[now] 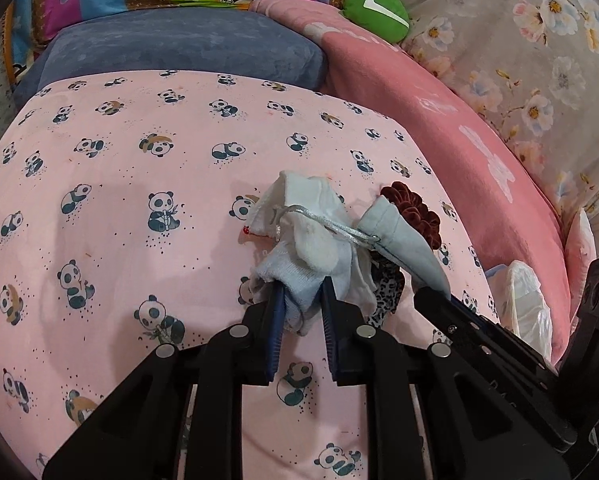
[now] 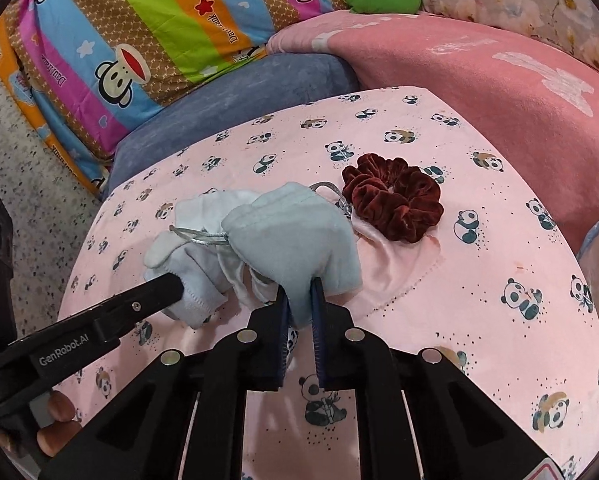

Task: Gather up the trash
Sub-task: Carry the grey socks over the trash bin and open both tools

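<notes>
- A pink panda-print sheet (image 2: 479,248) is being spread over the padded surface on which everything is lying.
- Its far side is being bordered by a striped cartoon pillow (image 2: 159,36), a blue-grey cushion (image 1: 187,52) and a pink blanket (image 2: 499,92); a green cushion (image 1: 377,10) is being seen beyond these, against flowered fabric (image 1: 519,40).
- A white plastic bag (image 1: 527,304) is being shown at the sheet's right edge in the left wrist view.
- A pale blue cloth pouch (image 2: 295,244) is being pinched at its lower edge by the right gripper (image 2: 299,300), whose jaws are being held almost closed on the fabric.
- A bundle of whitish cloth (image 1: 307,240) is being gripped by the left gripper (image 1: 301,300), its jaws being kept narrow with the cloth pressed between the pads.
- The two pieces are being joined by a silver cord (image 1: 331,226) and are being held just beside each other near the middle of the sheet.
- A dark red velvet scrunchie (image 2: 393,196) is being left lying just behind the pouch.
- A pink fabric scrap (image 2: 395,264) is being left flat under the pouch and scrunchie.
- Fingertips (image 2: 59,406) are being seen beneath the left gripper's handle.
</notes>
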Tool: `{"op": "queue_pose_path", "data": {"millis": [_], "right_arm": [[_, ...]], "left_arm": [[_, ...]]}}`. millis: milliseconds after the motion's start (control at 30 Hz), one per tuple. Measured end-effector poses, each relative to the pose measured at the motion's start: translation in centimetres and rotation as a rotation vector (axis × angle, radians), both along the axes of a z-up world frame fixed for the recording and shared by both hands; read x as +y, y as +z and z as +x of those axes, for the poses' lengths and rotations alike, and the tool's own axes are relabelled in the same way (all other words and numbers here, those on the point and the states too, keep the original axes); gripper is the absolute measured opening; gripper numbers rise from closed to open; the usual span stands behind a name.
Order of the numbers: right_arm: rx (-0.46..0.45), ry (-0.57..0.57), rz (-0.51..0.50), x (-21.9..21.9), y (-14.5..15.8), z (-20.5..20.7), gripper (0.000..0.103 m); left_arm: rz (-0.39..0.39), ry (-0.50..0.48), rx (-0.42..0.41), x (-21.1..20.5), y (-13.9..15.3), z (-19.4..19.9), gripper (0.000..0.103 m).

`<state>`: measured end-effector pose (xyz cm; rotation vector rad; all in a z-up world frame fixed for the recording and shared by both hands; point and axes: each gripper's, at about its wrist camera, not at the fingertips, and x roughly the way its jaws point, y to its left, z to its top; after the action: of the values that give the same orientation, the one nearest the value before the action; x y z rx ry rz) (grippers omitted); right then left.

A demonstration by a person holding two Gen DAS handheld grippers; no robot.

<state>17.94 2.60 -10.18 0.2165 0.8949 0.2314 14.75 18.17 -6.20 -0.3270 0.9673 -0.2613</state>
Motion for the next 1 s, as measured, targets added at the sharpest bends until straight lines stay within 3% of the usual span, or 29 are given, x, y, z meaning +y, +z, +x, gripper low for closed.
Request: {"op": "queue_pose_path", "data": {"millis": [633,1000], "right_arm": [[-0.143,-0.075,0.137,-5.2,7.1,-6.9,0.011],[-0.199,-0.163,0.178,-10.2,9.3,-10.0,0.011]], "left_arm": [[0.015,-0.06,-0.102,-4.1,5.0,-5.1,0.017],[0.059,-0.145,-0.154,-9.3,7.2,-6.5,0.017]]}}
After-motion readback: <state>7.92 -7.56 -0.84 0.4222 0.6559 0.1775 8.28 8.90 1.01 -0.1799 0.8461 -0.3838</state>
